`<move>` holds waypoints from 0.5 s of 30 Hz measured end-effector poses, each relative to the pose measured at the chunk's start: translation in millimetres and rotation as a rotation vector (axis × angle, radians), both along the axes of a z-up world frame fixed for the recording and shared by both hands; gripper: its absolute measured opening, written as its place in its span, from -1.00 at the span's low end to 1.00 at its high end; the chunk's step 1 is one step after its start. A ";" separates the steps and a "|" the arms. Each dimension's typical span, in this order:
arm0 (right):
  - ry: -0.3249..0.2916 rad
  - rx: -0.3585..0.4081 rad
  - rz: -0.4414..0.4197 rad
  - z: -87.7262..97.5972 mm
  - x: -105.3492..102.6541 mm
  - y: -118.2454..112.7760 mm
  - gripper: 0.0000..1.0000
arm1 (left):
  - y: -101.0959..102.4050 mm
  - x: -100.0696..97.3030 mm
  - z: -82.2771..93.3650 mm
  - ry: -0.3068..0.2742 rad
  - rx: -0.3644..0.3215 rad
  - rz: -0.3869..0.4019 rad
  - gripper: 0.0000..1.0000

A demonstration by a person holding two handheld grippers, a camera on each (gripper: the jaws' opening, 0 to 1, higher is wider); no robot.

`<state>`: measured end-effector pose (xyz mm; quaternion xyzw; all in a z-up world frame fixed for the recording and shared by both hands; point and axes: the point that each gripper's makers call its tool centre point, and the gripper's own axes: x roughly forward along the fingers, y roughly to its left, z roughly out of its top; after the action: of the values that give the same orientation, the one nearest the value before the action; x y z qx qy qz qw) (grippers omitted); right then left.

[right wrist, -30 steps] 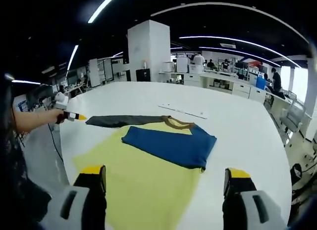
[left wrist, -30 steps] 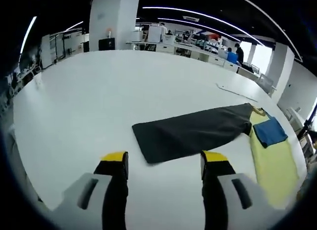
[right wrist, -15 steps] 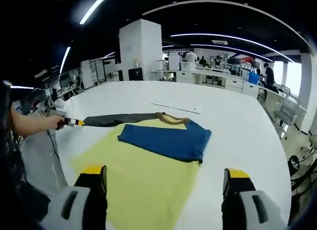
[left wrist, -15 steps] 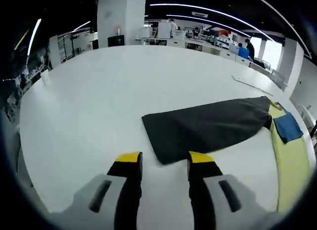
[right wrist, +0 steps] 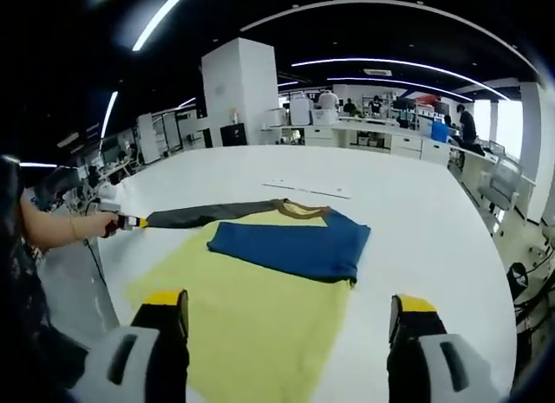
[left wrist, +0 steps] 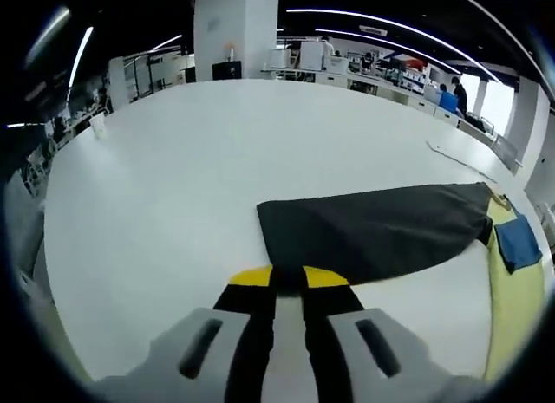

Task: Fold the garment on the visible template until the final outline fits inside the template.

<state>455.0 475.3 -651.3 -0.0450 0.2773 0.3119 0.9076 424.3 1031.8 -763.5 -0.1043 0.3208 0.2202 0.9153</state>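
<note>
The garment lies flat on the white table (right wrist: 416,212): a yellow body (right wrist: 251,325), a blue part (right wrist: 290,244) folded across it, and a dark grey sleeve (left wrist: 373,234) stretched out sideways. My left gripper (left wrist: 287,278) is shut on the near end of that dark sleeve. In the right gripper view the left gripper (right wrist: 130,222) shows at the sleeve's (right wrist: 204,215) far left tip, held by a hand. Above the yellow body's near edge, my right gripper (right wrist: 286,303) hangs open with nothing between its fingers. A brown collar (right wrist: 299,211) peeks out behind the blue part.
A thin pale strip (right wrist: 308,191) lies on the table beyond the garment. The table's rounded edge (right wrist: 95,273) runs close on the left. A white pillar (right wrist: 238,95), desks and people stand far behind. An office chair (right wrist: 503,182) is at the right.
My left gripper moved up to the dark sleeve's end and its jaws closed on it. The right gripper stayed open and nearly still.
</note>
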 end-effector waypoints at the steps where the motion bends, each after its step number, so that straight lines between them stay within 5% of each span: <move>1: 0.003 -0.007 -0.001 -1.1 -0.6 -0.9 0.93 | 1.3 1.8 -0.7 0.011 0.004 -0.012 -0.87; 15: 0.052 -0.004 -0.045 -9.3 -9.2 -11.3 0.94 | 21.0 20.1 0.9 -0.008 0.018 -0.101 -0.99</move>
<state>445.8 464.1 -660.6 -0.0323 0.3023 0.2918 0.9069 444.4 1052.8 -762.6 -0.0806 0.3200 0.1763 0.9274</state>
